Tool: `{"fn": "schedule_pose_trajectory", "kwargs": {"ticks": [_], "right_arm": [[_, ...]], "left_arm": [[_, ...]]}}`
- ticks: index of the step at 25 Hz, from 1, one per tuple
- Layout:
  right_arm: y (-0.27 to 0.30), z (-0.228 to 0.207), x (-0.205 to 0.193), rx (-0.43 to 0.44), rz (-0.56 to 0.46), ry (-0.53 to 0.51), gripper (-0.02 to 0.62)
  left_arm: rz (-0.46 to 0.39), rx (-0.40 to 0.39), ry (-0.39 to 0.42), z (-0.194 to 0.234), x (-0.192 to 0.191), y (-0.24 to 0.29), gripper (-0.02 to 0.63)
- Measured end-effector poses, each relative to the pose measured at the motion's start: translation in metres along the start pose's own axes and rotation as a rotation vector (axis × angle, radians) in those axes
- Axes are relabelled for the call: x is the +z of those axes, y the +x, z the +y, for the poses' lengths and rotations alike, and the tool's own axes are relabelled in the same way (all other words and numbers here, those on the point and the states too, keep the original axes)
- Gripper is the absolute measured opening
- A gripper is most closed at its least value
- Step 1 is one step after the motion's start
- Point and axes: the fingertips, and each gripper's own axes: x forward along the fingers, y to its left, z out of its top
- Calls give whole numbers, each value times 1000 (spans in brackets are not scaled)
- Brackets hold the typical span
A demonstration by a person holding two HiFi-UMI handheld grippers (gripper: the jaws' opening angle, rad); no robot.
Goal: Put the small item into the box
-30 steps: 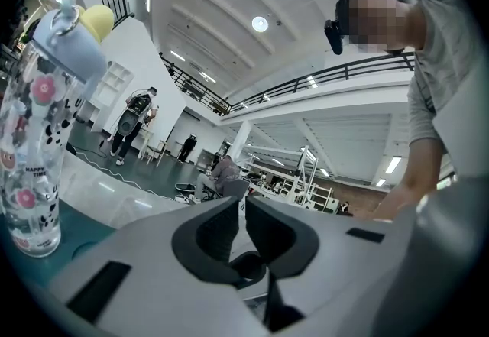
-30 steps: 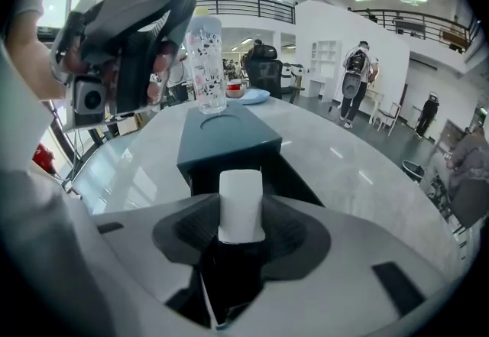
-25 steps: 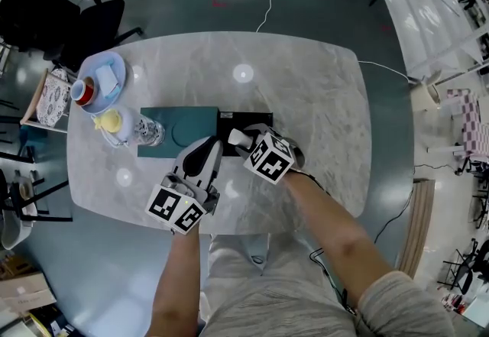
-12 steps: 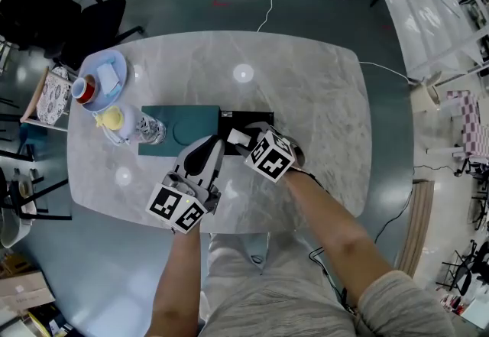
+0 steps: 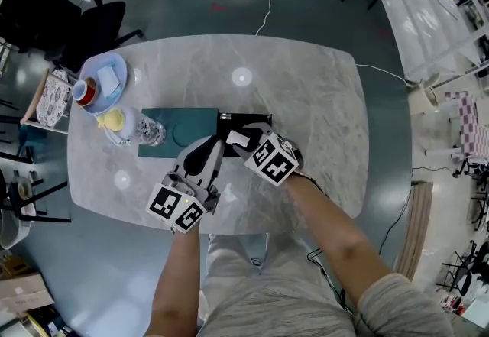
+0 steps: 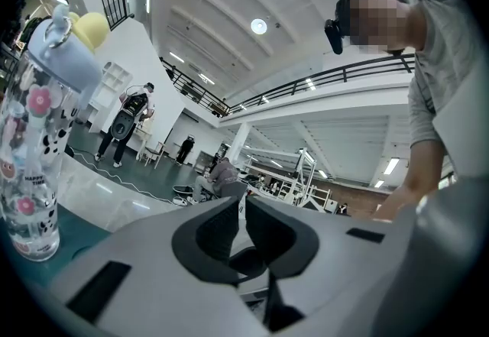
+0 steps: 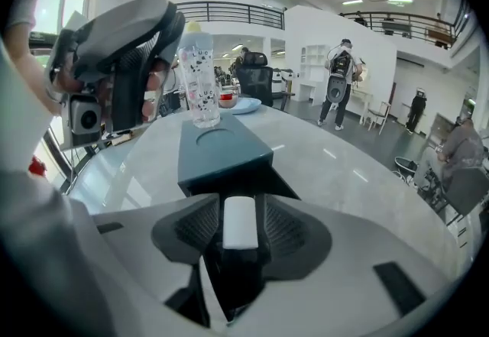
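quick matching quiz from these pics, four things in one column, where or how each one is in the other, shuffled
Things
1. small white rectangular item
2. clear printed water bottle
3. left gripper
4. red cup

Places or states
A. on the pale blue plate
B. jaws together, nothing between them
C. pinched by the right gripper
D. standing on the left end of the teal box

Pairs: 1-C, 2-D, 3-B, 4-A

The head view looks steeply down over the whole tabletop (image 5: 306,98). Each gripper view sits low, close behind its own jaws; both catch the bottle (image 7: 200,76), ahead of the right hand-held gripper (image 7: 239,213).
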Motion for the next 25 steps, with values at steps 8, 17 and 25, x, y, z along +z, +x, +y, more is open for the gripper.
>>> {"fn": "schedule_pose_trajectory", "kwargs": {"ticks": [8, 17, 25], "right_arm": [[-37, 2, 32, -37, -155, 58, 192], [-98, -5, 65, -101, -330, 87, 166], [-158, 2, 93, -152, -475, 69, 90]], "left_arm": [[-13, -10, 8, -6, 9, -1, 23], [-40, -37, 26, -26, 29, 4, 23], [-76, -84, 61, -52, 54, 3, 23]]}}
